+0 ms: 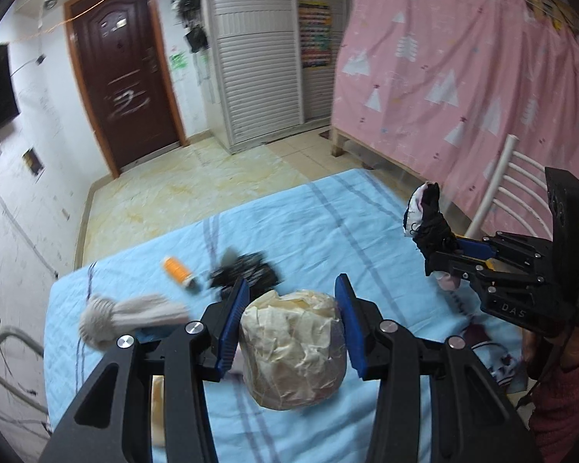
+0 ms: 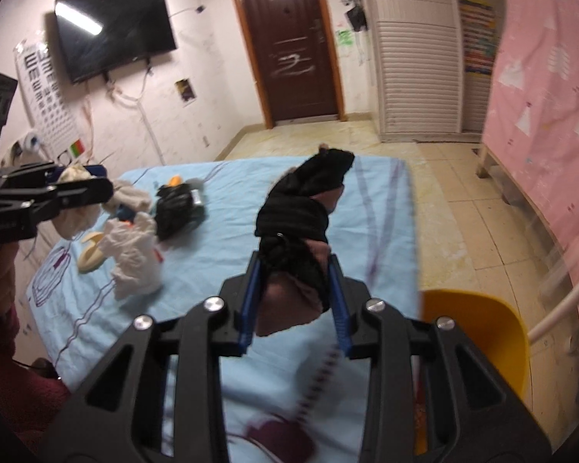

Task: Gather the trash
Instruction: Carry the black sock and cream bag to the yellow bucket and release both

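My left gripper (image 1: 295,318) is shut on a crumpled cream paper wad (image 1: 293,347) and holds it above the blue bed sheet (image 1: 328,227). It also shows at the left of the right wrist view (image 2: 85,189). My right gripper (image 2: 295,293) is shut on a bundle of black and brownish cloth (image 2: 301,212), held above the sheet; it shows at the right of the left wrist view (image 1: 430,247). On the sheet lie an orange bottle (image 1: 177,268), a black bag (image 1: 247,270), a beige knitted piece (image 1: 135,316) and a white crumpled wad (image 2: 133,254).
A yellow chair (image 2: 474,328) stands beside the bed at the right. A pink curtained bunk (image 1: 463,77), a white louvred wardrobe (image 1: 258,58) and a brown door (image 1: 123,73) stand beyond. A television (image 2: 112,34) hangs on the wall. Tiled floor (image 2: 424,177) lies past the bed.
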